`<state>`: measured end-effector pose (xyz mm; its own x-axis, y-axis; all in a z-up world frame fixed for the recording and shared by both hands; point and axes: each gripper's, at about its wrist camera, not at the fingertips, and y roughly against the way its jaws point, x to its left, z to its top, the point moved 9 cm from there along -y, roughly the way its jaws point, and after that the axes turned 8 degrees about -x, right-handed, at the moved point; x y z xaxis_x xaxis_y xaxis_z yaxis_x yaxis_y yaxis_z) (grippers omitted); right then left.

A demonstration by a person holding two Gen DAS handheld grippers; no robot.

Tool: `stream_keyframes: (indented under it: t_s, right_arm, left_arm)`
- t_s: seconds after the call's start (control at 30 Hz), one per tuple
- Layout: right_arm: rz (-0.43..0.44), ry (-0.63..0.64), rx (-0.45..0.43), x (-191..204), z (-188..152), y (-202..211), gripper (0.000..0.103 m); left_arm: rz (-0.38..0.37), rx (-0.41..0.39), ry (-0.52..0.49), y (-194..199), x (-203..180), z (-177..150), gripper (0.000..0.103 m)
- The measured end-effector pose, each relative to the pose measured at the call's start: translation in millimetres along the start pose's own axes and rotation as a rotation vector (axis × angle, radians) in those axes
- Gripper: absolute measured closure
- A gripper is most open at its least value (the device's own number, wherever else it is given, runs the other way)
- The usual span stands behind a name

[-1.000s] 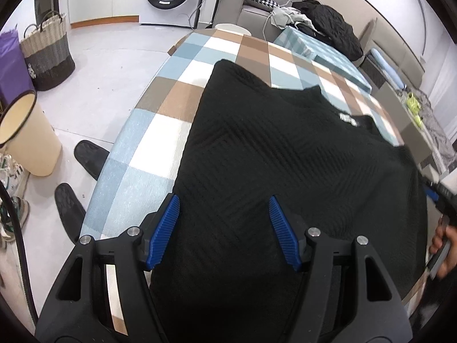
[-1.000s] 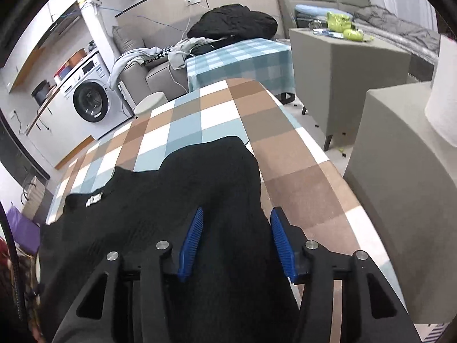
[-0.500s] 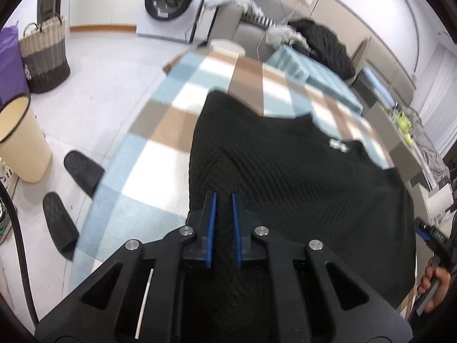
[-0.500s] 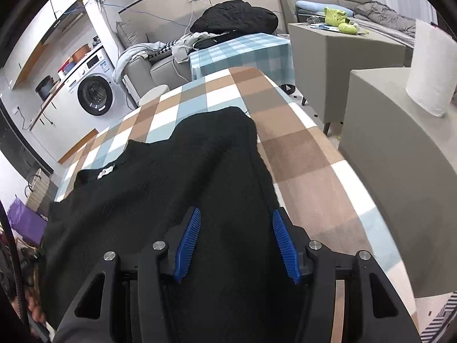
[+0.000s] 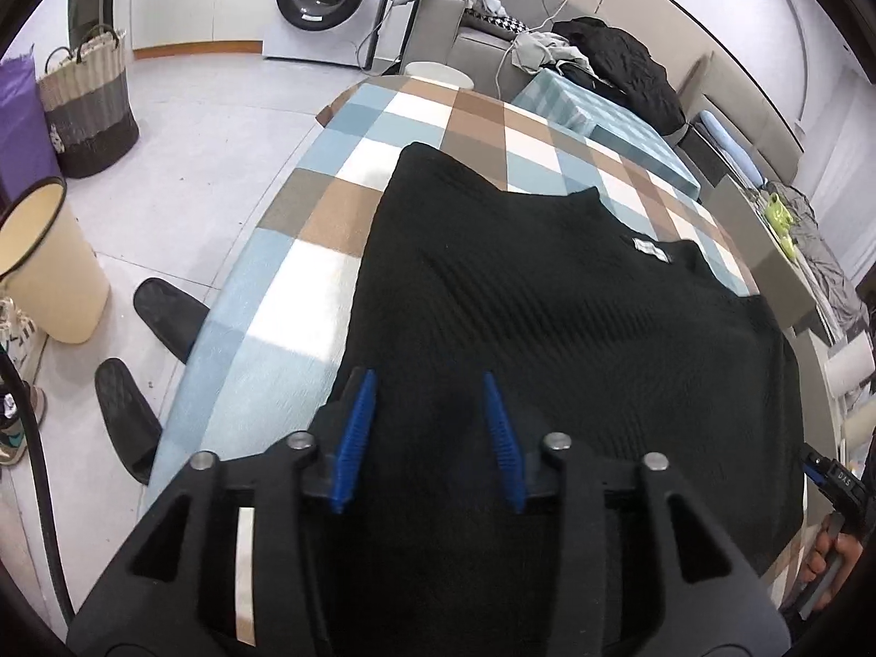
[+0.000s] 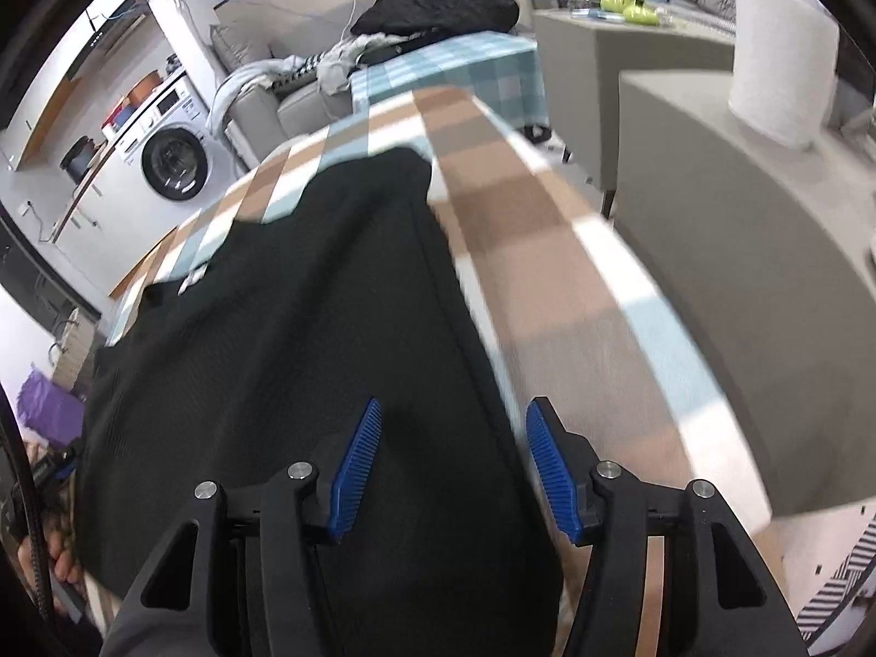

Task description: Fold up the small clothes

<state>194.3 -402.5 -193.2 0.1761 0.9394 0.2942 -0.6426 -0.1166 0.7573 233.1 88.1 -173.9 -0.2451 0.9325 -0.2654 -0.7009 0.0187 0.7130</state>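
Observation:
A black knit garment (image 5: 547, 301) lies spread flat on the checked tablecloth (image 5: 306, 274), its white neck label (image 5: 651, 249) facing up. My left gripper (image 5: 428, 435) hovers over the garment's near left part. Its jaws are opening, and the blue pads stand apart over the fabric without pinching it. In the right wrist view the garment (image 6: 301, 301) fills the left half, and its right edge runs between the fingers of my right gripper (image 6: 454, 465). That gripper is open, one pad over the fabric and the other over the bare tablecloth (image 6: 547, 274).
A cream bin (image 5: 44, 268), a woven basket (image 5: 87, 109) and black slippers (image 5: 164, 312) sit on the floor left of the table. A grey cabinet (image 6: 739, 246) bearing a paper roll (image 6: 777, 55) stands close on the right. A sofa with clothes (image 5: 618, 65) lies beyond.
My left jaws closed over the garment half a second ago and have now parted again. My right gripper has slid rightward to the garment's right edge, staying open.

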Motion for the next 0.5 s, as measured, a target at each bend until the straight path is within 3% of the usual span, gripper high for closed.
stream_keyframes:
  t_s: [0.2,0.37,0.5]
  right_arm:
    - [0.020,0.028,0.026,-6.1,-34.9,20.8,0.044]
    - [0.058,0.046,0.014,-5.3,-44.5,34.6,0.041]
    - [0.108,0.092,0.025,-0.7,-50.9,36.0,0.034]
  left_arm:
    - [0.024,0.016,-0.028,31.3,5.9,-36.5,0.057]
    - [0.062,0.022,-0.057,58.9,10.8,-70.2,0.056]
    - [0.058,0.010,-0.059,77.8,11.7,-86.1,0.049]
